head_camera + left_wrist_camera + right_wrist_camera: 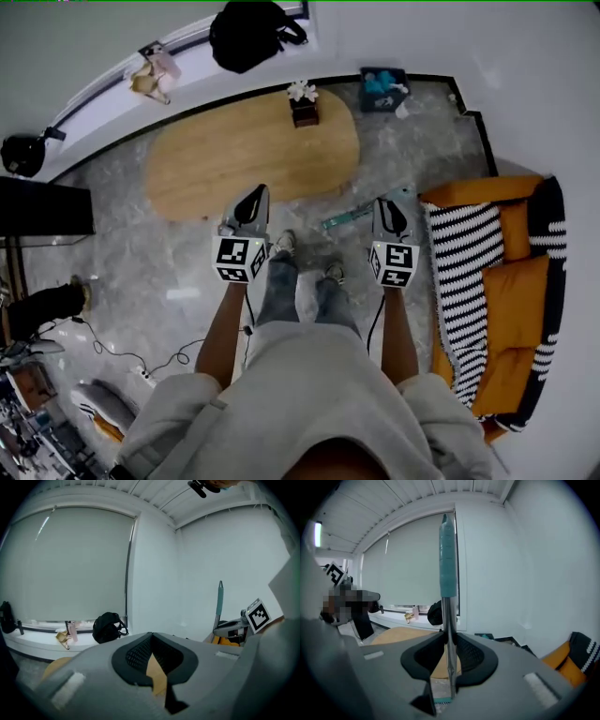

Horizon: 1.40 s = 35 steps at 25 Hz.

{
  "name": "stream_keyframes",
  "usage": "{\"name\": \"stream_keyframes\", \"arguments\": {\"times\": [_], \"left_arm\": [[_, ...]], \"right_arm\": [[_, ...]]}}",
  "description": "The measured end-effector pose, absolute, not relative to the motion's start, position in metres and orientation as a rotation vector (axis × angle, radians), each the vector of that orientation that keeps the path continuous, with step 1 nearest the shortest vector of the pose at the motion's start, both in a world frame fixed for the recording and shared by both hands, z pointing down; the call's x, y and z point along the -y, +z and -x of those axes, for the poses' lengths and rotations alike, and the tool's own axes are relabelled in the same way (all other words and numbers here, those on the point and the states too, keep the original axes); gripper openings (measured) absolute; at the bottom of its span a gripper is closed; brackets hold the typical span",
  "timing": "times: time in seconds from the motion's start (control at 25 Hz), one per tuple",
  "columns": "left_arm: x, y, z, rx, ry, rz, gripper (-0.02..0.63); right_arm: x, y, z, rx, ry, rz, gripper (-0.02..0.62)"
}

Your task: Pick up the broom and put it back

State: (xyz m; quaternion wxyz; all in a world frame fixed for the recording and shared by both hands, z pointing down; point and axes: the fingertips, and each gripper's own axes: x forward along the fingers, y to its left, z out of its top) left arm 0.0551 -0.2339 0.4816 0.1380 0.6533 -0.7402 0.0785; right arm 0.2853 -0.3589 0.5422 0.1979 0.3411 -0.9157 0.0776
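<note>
Head view: broom near table edge

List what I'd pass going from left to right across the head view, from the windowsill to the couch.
Small black bag → tan bundle → black backpack → flower pot on the wooden table → teal box → orange sofa.

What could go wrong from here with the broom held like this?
1. Only the right gripper pinches the broom, low on its thin metal shaft with the long handle above, so it may pivot or slip.
2. The left gripper holds nothing, so there is no second support.
3. The wooden table and flower pot lie just ahead, and a swing could hit them.
</note>
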Motion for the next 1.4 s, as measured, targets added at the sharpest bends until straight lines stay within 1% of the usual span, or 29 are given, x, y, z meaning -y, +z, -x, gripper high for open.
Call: {"name": "stream_keyframes", "arguments": {"times": [0.24,0.44,0.84,1.4], "left_arm": [[0.188,0.511,-0.038,2.168,0.246,-1.755,-0.005],[0.174,0.535,-0.023,2.142,0.258,-1.732,-0.005],[0.137,0.615,-0.011,2.040,0.278,-1.686,-0.005],[0.131,0.685,0.005,2.020,0.240,-1.635,-0.005]], "right_arm": [[0.334,0.587,-0.258,2.523,0.251,-0.794,0.080],[0.313,0.626,-0.244,2.467,0.308,-0.750,0.080],[0.277,0.700,-0.197,2.411,0.380,-0.696,0.080],[0.257,0.795,-0.153,2.331,0.489,-0.589,0.080]]}}
